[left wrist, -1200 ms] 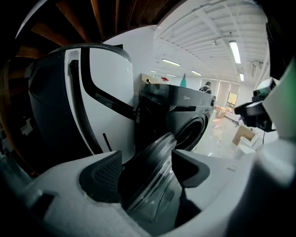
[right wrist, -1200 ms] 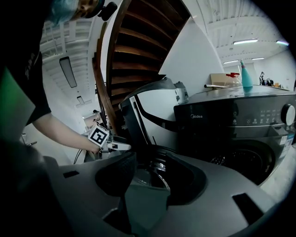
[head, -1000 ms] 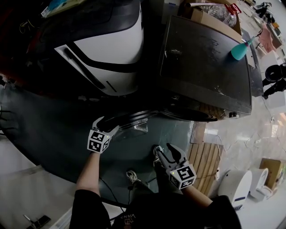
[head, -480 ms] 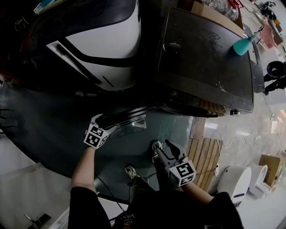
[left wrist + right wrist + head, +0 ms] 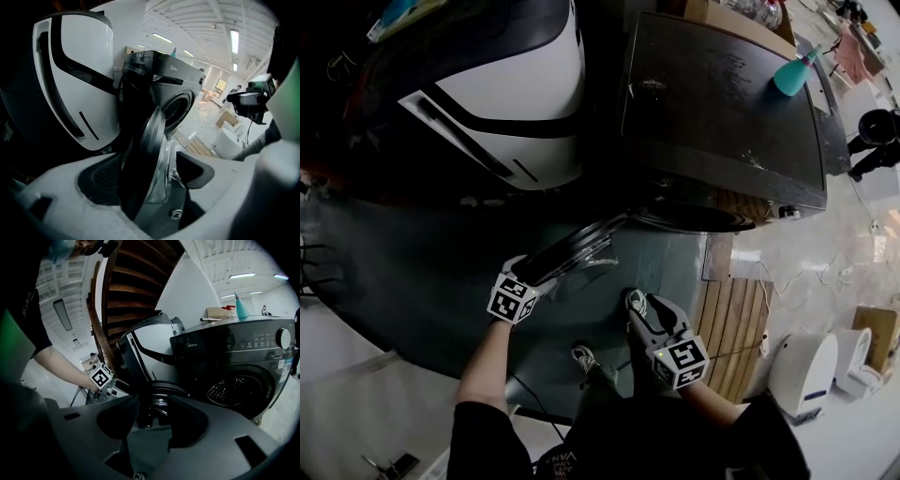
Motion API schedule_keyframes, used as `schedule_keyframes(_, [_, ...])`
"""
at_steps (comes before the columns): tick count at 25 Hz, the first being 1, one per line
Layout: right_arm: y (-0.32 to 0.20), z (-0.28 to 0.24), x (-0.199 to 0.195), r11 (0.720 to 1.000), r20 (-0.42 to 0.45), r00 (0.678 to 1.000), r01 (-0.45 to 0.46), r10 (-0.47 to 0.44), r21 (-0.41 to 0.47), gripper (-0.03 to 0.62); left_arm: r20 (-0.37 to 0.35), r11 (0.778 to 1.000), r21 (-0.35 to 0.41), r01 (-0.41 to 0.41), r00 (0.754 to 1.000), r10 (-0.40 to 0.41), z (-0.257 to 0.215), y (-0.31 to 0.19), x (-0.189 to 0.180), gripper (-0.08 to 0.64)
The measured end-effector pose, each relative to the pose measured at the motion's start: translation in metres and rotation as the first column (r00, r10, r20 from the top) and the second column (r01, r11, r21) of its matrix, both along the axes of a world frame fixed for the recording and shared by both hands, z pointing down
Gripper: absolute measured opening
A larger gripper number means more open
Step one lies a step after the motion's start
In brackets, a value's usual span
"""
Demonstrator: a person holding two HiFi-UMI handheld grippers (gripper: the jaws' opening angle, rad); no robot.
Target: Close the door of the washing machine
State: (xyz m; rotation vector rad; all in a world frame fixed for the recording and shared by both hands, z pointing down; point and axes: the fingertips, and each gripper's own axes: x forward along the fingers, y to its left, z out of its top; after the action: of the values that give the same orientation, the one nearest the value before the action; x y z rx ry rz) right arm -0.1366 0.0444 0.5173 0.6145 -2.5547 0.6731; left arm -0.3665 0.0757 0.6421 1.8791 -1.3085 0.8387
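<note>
The dark washing machine [image 5: 722, 112] stands at the upper right with its round door [image 5: 572, 255] swung out toward me. My left gripper [image 5: 528, 272] is at the door's outer edge. In the left gripper view the door's rim [image 5: 145, 159] stands between my wide-apart jaws, close to the left pad, and its glass bowl nearly reaches the right one; the drum opening [image 5: 180, 110] lies beyond. My right gripper [image 5: 639, 305] hangs open and empty to the right, below the door. The right gripper view looks past its jaws [image 5: 152, 420] at the door [image 5: 159, 394] and the machine's front [image 5: 239, 362].
A white and black appliance [image 5: 506, 103] stands left of the washer. A teal spray bottle [image 5: 792, 75] sits on the washer's top. A wooden pallet [image 5: 736, 328] and white devices [image 5: 811, 370] are on the floor at the right. A wooden staircase [image 5: 122, 291] rises at the back.
My left gripper has moved down and a little toward me along the door's edge, and the door now stands at a steeper slant. My right gripper has sunk slightly.
</note>
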Motion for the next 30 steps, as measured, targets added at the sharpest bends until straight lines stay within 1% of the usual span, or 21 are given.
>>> schedule_keyframes(6, [0.028,-0.001,0.012,0.999,0.005,0.999,-0.04,0.04,-0.001,0.173,-0.05,0.998,-0.021,-0.065,0.997,0.064,0.003,0.034,0.049,0.354])
schedule_keyframes(10, [0.045,-0.001,0.026,0.995,0.018,0.995,-0.098,0.097,0.004,0.173,-0.109,0.996,-0.012,-0.084,0.991,0.082,0.001,0.049,0.088,0.353])
schedule_keyframes(12, [0.056,0.0,0.034,0.991,0.026,0.991,-0.132,0.132,0.003,0.173,-0.126,0.993,-0.008,-0.115,0.986,0.113,-0.001,0.056,0.107,0.357])
schedule_keyframes(15, [0.079,0.002,0.044,0.982,0.04,0.981,-0.189,0.189,0.005,0.173,-0.149,0.982,-0.002,-0.191,0.971,0.189,-0.005,0.066,0.132,0.36])
schedule_keyframes(20, [0.112,0.009,0.07,0.96,0.04,0.96,-0.279,0.278,0.027,0.172,-0.198,0.953,0.04,-0.301,0.932,0.303,-0.013,0.077,0.177,0.359])
schedule_keyframes(22, [0.124,0.011,0.082,0.946,0.041,0.945,-0.324,0.323,0.024,0.172,-0.218,0.946,0.052,-0.321,0.92,0.325,-0.016,0.078,0.194,0.359])
schedule_keyframes(24, [0.135,0.013,0.094,0.932,0.039,0.932,-0.361,0.361,0.02,0.172,-0.238,0.943,0.064,-0.327,0.913,0.333,-0.017,0.076,0.209,0.359])
schedule_keyframes(27, [0.148,0.017,0.111,0.914,0.031,0.914,-0.405,0.405,0.01,0.172,-0.258,0.937,0.082,-0.339,0.901,0.349,-0.017,0.071,0.232,0.359])
schedule_keyframes(30, [0.158,0.023,0.129,0.895,0.009,0.895,-0.446,0.446,-0.008,0.171,-0.272,0.925,0.092,-0.368,0.885,0.379,-0.018,0.066,0.257,0.359])
